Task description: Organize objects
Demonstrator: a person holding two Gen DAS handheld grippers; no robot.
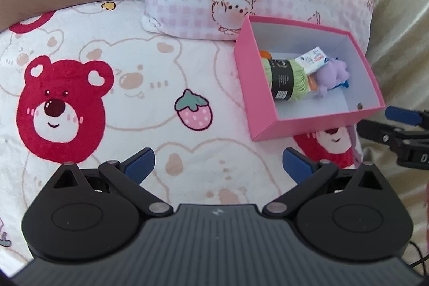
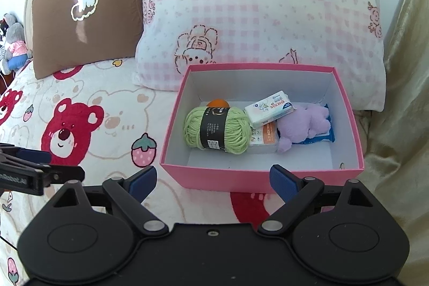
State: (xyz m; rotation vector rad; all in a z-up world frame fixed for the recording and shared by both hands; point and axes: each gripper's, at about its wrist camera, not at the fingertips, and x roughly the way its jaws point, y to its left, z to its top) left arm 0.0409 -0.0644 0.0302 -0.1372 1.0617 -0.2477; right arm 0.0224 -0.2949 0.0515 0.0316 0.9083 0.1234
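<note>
A pink box (image 2: 209,178) (image 1: 242,71) sits on the bear-print blanket (image 1: 128,103) in front of a checked pillow. Inside it lie a green yarn ball (image 2: 214,130) (image 1: 284,77) with a black band, an orange ball (image 2: 218,103) behind it, a white tissue pack (image 2: 270,107) (image 1: 312,59), an orange-labelled pack (image 2: 264,138), a lilac plush toy (image 2: 303,126) (image 1: 331,74) and a blue packet (image 2: 323,137). My right gripper (image 2: 213,180) hovers open just before the box's near wall, empty. My left gripper (image 1: 218,165) is open over bare blanket, left of the box.
A pink checked pillow (image 2: 254,12) and a brown pillow (image 2: 85,10) lean at the headboard. Plush toys (image 2: 14,44) sit at the far left. A golden cloth (image 2: 402,125) hangs on the right. The bed's edge lies near the box's right side.
</note>
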